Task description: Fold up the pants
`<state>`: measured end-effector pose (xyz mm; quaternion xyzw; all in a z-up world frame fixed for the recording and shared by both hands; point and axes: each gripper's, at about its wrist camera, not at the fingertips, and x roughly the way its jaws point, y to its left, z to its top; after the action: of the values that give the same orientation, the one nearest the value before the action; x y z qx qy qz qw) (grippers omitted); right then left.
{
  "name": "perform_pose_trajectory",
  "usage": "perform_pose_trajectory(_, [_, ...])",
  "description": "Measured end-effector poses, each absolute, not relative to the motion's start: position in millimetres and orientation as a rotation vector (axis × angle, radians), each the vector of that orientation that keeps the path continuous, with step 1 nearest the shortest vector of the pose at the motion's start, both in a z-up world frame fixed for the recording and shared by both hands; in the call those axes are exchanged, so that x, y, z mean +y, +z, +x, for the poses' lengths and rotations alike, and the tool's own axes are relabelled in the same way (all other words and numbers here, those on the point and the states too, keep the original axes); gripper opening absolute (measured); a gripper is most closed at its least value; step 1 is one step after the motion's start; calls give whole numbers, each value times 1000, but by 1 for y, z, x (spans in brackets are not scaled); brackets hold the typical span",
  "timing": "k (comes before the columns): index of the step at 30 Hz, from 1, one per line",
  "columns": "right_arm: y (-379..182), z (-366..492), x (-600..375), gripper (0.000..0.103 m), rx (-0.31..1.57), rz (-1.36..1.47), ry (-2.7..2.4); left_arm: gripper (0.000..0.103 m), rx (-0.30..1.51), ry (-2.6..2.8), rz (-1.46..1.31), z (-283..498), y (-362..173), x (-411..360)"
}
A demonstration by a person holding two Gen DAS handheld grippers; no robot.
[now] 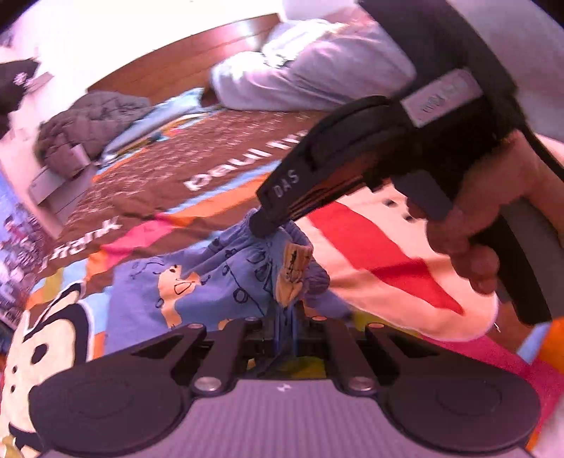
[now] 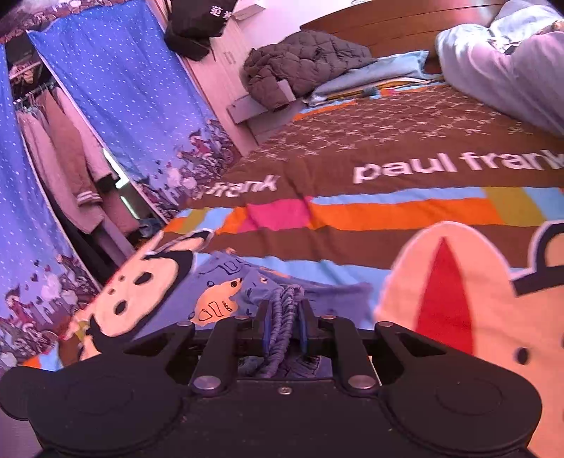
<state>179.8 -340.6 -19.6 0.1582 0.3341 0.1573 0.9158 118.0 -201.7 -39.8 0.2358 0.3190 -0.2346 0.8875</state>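
Pants: small blue printed pair, lying on the bedspread, waistband end bunched up toward both grippers. Left gripper: jaws pressed nearly together, pinching a thin fold of the blue fabric. Right gripper: jaws narrow, clamped on the gathered elastic waistband, fabric filling the gap. In the left wrist view the right gripper's tip sits on the waistband just beyond the left one, person's hand on its handle; that gripper body blocks much of the bedspread behind it. Yellow tag sticks up from the bunch between the 2 grip points. Around: grey quilted jacket and pale pillow at the far end near the wooden headboard, well apart from the pants. Blue dotted curtain alongside the bed, clothes hanging behind it.
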Motion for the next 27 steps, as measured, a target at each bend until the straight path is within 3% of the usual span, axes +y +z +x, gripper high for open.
perform_pose_trajectory(4, [-49,180,-354,17,737,337,292,7,705,-504,552,120,-62,-212])
perform_pose_trajectory(6, [-59,179,-357,25,748,352,285,14,690,-500,561,116,-61,-212])
perform_pose_trajectory(7, [-59,178,-358,28,747,356,279,36,691,-507,552,115,-58,-210])
perform_pose_trajectory(8, [-57,177,-358,38,743,357,273,62,695,-520,536,113,-54,-206])
perform_pose_trajectory(10, [-50,174,-360,50,728,349,262,75,670,-535,475,107,-42,-189])
perform_pose_trajectory(12, [-40,169,-362,66,688,328,234,77,628,-519,378,103,-28,-164])
perform_pose_trajectory(14, [-31,163,-359,74,639,291,205,95,597,-460,244,104,-15,-133])
perform_pose_trajectory(15, [-28,161,-356,80,618,270,195,97,582,-409,183,106,-11,-119])
perform_pose_trajectory(17, [-23,158,-344,84,584,209,185,98,583,-287,94,119,-9,-97])
perform_pose_trajectory(23, [-32,152,-302,92,583,70,249,96,846,-18,202,178,-55,-83])
perform_pose_trajectory(27, [-47,148,-302,93,659,-47,224,101,878,-75,-89,178,-68,-37])
